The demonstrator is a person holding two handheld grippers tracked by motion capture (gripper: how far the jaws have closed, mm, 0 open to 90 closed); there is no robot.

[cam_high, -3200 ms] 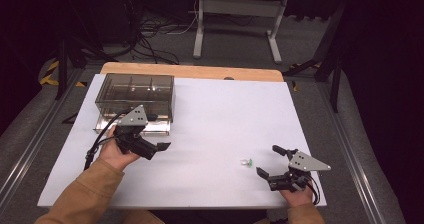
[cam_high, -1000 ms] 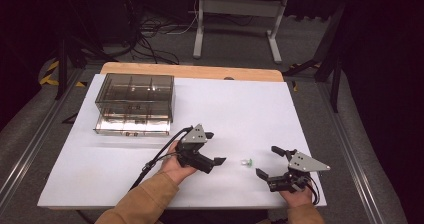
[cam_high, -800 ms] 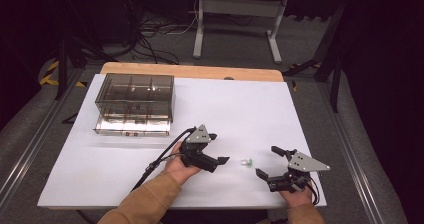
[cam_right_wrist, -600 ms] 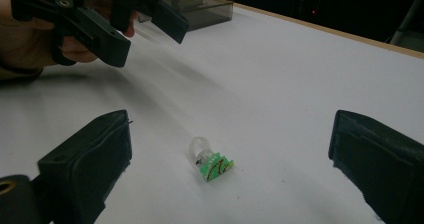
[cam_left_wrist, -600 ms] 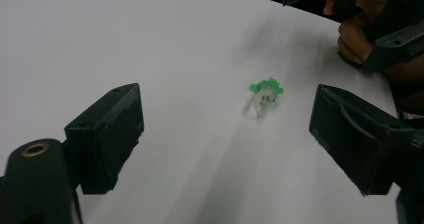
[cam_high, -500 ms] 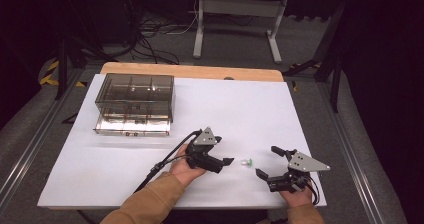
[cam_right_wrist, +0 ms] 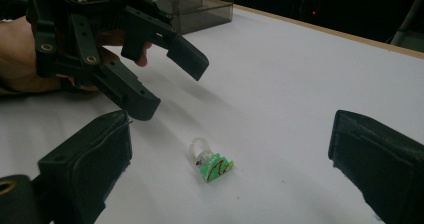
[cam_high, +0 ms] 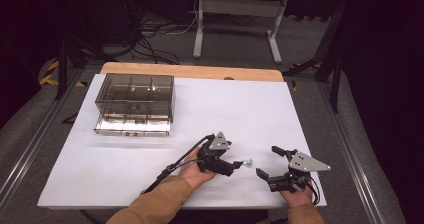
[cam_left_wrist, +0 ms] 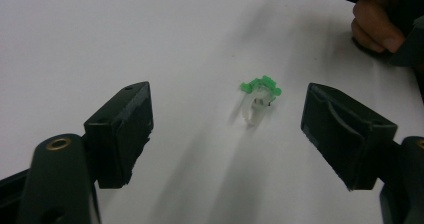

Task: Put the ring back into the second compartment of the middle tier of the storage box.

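Small clear-and-green plastic part (cam_left_wrist: 257,98), perhaps an LED, lying on white surface (cam_high: 250,109) between wide-spread fingers of left gripper (cam_high: 239,164); right gripper (cam_high: 267,161) likewise wide, empty.

From the high view, the small green-and-clear part (cam_high: 247,162) on the desk (cam_high: 250,109) was too small for its form to be told, and the contents of the smoky compartment box (cam_high: 135,96) could not be made out through its walls. The person's forearms were cut off by the bottom edge. In the left gripper view, the right hand (cam_left_wrist: 377,26) was cropped by the top-right corner, and in the right gripper view the box (cam_right_wrist: 200,4) was cut by the top edge.
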